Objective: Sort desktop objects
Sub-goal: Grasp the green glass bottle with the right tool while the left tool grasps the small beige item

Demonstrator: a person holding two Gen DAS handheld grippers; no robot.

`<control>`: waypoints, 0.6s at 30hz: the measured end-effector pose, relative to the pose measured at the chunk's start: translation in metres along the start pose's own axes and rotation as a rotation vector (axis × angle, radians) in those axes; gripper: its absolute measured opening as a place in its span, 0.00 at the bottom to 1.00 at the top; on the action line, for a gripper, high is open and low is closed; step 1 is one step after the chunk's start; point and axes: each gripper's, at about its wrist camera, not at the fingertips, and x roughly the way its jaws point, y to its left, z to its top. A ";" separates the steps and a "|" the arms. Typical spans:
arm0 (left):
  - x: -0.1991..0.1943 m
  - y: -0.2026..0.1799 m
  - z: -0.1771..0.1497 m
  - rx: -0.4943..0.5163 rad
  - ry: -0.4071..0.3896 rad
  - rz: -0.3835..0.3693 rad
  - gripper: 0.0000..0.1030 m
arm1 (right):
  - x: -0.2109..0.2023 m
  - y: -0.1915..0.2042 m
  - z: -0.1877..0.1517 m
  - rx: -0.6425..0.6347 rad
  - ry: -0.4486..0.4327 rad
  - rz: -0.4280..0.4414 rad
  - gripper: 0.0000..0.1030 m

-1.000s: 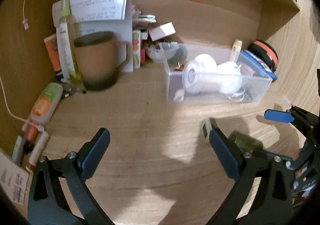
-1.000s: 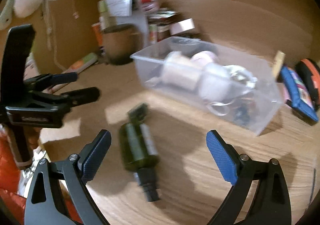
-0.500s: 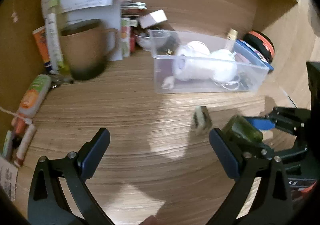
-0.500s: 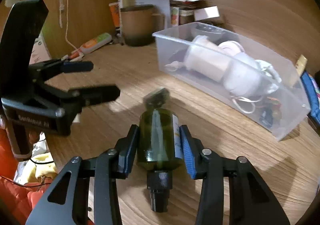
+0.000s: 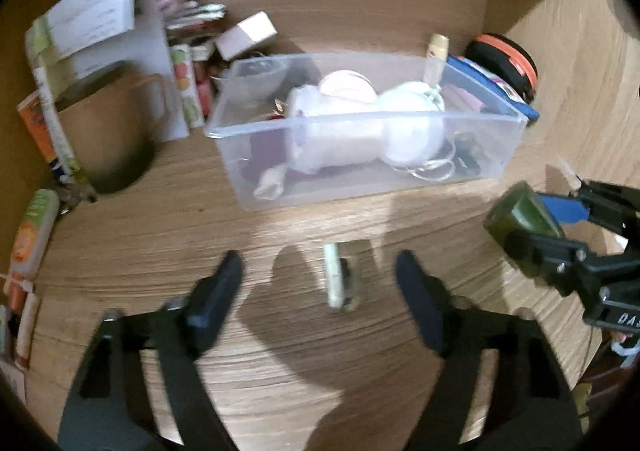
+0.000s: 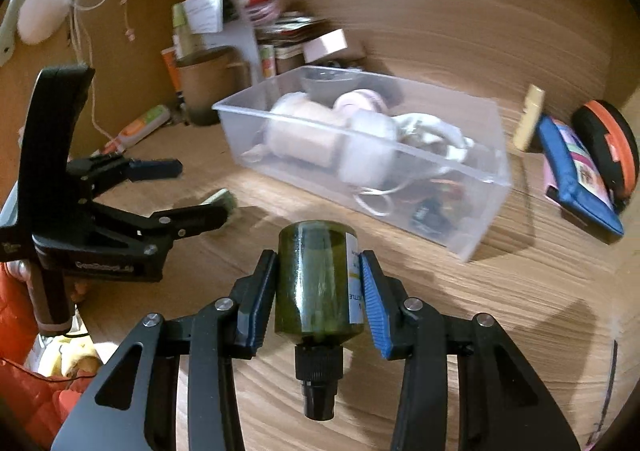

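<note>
My right gripper (image 6: 320,283) is shut on a dark green bottle (image 6: 318,279) with a white label and black cap, lifted above the wooden desk. It also shows at the right of the left wrist view (image 5: 524,217). My left gripper (image 5: 320,279) is open, low over the desk, with a small flat greenish-white object (image 5: 338,275) between its fingers. That object shows by the left gripper's fingertip in the right wrist view (image 6: 220,201). A clear plastic bin (image 5: 360,187) with white rolls and small items stands behind.
A brown mug (image 5: 108,131), papers and boxes stand at the back left. An orange-green tube (image 5: 34,227) lies at the left edge. A blue pouch (image 6: 576,167) and an orange-black round case (image 6: 608,147) lie right of the bin.
My right gripper closed on the green bottle and lifted it off the desk. My left gripper moved right over the small flat object and its fingers narrowed.
</note>
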 end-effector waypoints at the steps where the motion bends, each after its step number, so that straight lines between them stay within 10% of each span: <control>1: 0.003 -0.002 0.001 0.000 0.010 -0.009 0.62 | -0.001 -0.003 0.000 0.003 -0.002 -0.004 0.37; 11: 0.011 -0.011 0.000 0.011 0.046 -0.045 0.24 | -0.005 -0.011 0.000 0.011 -0.018 0.004 0.37; 18: 0.012 -0.012 0.000 0.009 0.052 -0.061 0.15 | -0.007 -0.014 0.002 0.008 -0.029 0.008 0.37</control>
